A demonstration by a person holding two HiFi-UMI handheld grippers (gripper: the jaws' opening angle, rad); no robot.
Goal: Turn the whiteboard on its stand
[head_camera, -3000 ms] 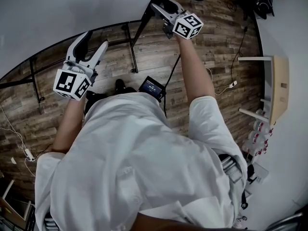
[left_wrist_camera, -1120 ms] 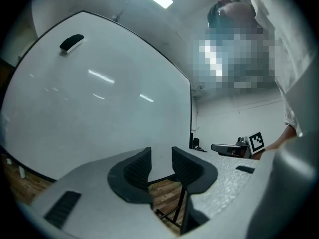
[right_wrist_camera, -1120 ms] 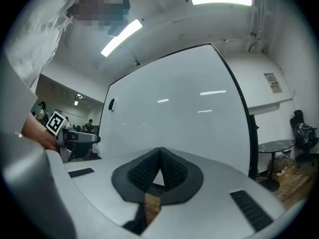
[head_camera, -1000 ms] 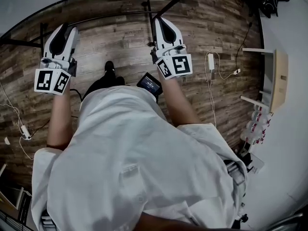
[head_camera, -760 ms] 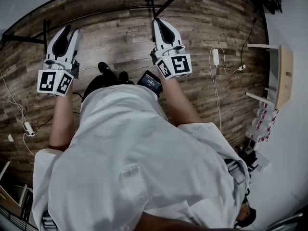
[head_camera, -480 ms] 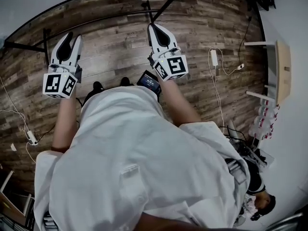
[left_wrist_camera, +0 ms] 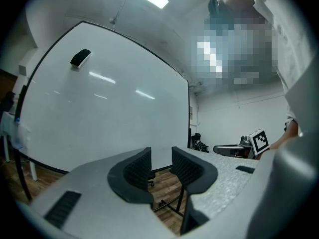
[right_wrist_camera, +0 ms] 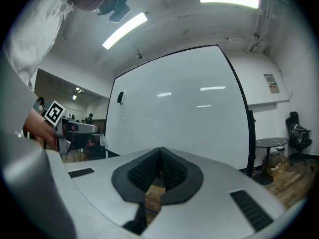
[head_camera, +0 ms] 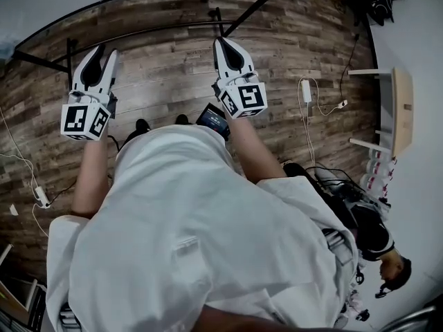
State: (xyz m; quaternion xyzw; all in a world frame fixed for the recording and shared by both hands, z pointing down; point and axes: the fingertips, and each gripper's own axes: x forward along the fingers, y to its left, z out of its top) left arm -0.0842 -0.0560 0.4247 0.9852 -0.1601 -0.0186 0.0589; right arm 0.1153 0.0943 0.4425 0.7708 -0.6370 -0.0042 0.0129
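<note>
The whiteboard (head_camera: 104,5) is a large white panel in a black frame across the top of the head view. Its black stand bars (head_camera: 166,26) run over the wood floor below it. It fills both gripper views (left_wrist_camera: 109,98) (right_wrist_camera: 179,113), upright, with a black eraser (left_wrist_camera: 80,58) stuck near its top. My left gripper (head_camera: 102,52) (left_wrist_camera: 160,156) is shut down to a narrow slit with nothing in it. My right gripper (head_camera: 223,41) (right_wrist_camera: 160,151) is shut, pads touching, empty. Both point at the board from a short distance without touching it.
A white power strip (head_camera: 305,88) and cables lie on the wood floor at right. A pale wooden shelf (head_camera: 401,116) stands by the right wall. Another person (head_camera: 370,230) is at lower right. A round table (right_wrist_camera: 269,143) and a dark chair (right_wrist_camera: 297,133) stand beyond the board.
Three seconds ago both grippers reached up at the board's edge and stand, the left one wider open. They have since drawn back side by side. Another person has come into view at lower right.
</note>
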